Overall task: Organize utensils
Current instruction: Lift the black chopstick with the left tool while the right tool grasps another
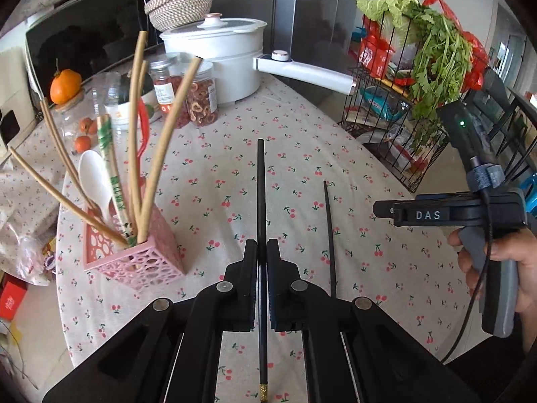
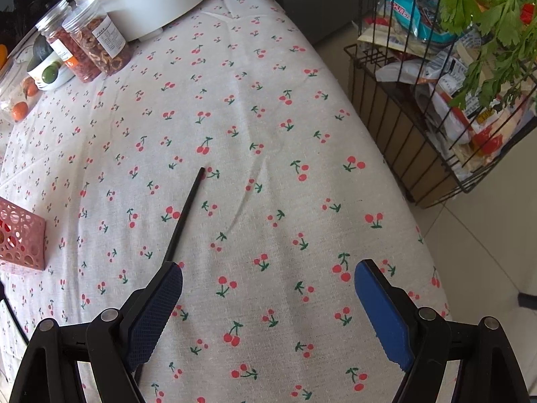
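My left gripper is shut on a black chopstick, which sticks out ahead above the cherry-print tablecloth. To its left stands a pink perforated utensil holder with several bamboo chopsticks and a white spoon. A second black chopstick lies on the cloth to the right. In the right wrist view that chopstick runs under my left finger. My right gripper hovers open over the cloth with nothing between its pads. A hand holds the right gripper at the right edge of the left wrist view.
A white electric pot with a long handle and two jars of dried fruit stand at the back. A wire rack with greens and packets is beyond the table's right edge. The pink holder's corner shows at the left.
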Demonstrator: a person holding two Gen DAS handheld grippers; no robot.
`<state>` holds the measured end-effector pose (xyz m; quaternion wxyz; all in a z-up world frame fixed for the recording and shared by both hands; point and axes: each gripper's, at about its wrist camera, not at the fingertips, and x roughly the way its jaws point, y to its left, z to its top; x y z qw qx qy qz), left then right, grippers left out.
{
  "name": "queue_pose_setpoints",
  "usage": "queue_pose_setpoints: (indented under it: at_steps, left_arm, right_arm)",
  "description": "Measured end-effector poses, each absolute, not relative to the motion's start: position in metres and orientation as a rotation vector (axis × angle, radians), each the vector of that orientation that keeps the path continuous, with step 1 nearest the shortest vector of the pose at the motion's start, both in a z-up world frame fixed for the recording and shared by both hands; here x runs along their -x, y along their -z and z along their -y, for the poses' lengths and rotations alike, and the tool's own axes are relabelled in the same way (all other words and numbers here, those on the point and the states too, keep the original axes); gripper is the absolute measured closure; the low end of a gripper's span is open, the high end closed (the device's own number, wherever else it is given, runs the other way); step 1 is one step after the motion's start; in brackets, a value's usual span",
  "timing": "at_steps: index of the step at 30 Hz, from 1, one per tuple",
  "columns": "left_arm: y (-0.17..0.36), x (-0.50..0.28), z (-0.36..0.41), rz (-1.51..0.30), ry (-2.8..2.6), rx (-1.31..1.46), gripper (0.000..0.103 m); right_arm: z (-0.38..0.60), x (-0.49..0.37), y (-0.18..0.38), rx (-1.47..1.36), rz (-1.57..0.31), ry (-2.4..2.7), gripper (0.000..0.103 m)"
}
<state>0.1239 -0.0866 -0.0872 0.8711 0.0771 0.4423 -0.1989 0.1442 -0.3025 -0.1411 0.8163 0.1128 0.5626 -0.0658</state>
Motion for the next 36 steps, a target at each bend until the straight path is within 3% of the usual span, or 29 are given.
queue_pose_setpoints:
  at_steps: [11, 31, 36]
  left_arm:
    - [0.061, -0.093, 0.000, -0.816, 0.419, 0.013, 0.098]
    - [0.039, -0.088, -0.063, -0.722, 0.341, 0.040, 0.098]
    - [0.039, -0.086, -0.065, -0.719, 0.333, 0.044, 0.098]
  right_arm:
    - [0.276, -0.151, 0.157, -0.209, -1.248, 0.141, 0.015]
    - [0.214, -0.190, 0.187, -0.163, -1.305, 0.128, 0.016]
    - [0.217, -0.190, 0.190, -0.182, -1.308, 0.157, 0.024]
